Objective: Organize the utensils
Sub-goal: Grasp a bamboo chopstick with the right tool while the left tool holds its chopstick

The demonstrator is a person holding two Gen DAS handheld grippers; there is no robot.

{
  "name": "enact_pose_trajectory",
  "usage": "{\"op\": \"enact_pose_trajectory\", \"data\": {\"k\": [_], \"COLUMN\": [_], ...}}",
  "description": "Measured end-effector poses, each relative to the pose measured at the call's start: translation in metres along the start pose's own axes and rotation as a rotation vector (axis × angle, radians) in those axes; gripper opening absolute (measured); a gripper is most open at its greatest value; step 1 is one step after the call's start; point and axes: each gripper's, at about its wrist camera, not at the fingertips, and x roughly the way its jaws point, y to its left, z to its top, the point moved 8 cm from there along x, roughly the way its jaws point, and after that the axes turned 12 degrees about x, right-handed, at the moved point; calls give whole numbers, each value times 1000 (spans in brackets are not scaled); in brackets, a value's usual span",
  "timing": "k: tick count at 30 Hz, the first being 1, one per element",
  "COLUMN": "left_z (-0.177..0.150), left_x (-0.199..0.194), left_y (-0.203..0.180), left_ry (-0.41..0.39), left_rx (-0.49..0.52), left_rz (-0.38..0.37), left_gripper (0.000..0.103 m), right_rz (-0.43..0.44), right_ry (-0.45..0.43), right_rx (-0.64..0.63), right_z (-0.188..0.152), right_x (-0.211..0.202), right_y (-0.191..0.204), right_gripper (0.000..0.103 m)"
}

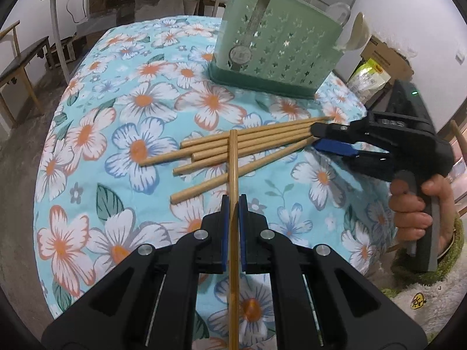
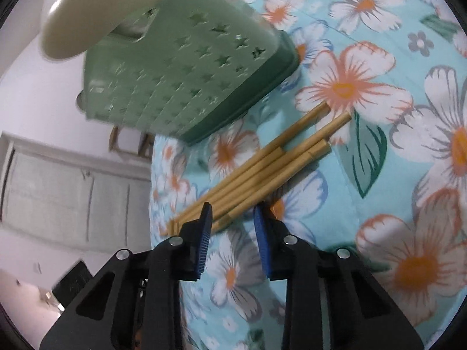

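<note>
The left hand-held gripper (image 1: 232,204) is clamped tight on one chopstick (image 1: 233,175), blue pads pressing it from both sides, and the stick runs straight out ahead, crossing over the pile (image 1: 242,148) of loose chopsticks lying on the floral surface (image 1: 87,134). That pile sits just in front of the green holder (image 1: 277,55), fanned out, tips converging toward the holder's right end. And there is the right hand-held gripper (image 1: 322,140), coming in at those tips, a hand (image 1: 414,213) wrapped round its grip. From its own camera, the right hand-held gripper (image 2: 233,218) has its jaws standing apart, no pad pressing on anything; one blue pad (image 2: 205,233) overlaps the near ends of the pile (image 2: 262,169), the other sits beside them over the cloth. The holder (image 2: 186,81) stands beyond the pile, perforated with star cut-outs, a pale spoon (image 2: 96,14) sticking up from it. The holder's picture is blurred.
</note>
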Motion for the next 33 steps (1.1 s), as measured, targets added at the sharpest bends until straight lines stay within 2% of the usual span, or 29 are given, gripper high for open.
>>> {"op": "enact_pose_trajectory", "data": {"k": [3,7,15,24,33], "left_z": [4,7,11,15,11], "left_x": [-6,-10,-16,-20,-16], "left_y": [1,3,14,29,25], "left_ry": [-26,-44,-70,-88,-67], "left_rx": [-5,-18,-49,-71,-63], "left_rz": [-4,-12,-16,8,1], "left_gripper": [5,5,5,5,5], "right_rz": [-11,6,11,-56,-110], "right_ry": [-25,-47,-36,-62,-32], "right_rx": [36,102,77,-86,-291], "right_z": [5,9,6,19,32], "right_x": [2,-2,-16,-53,-76], "right_y": [-3,-10,-10,-8,6], "right_gripper": [18,16,16,17,18]}}
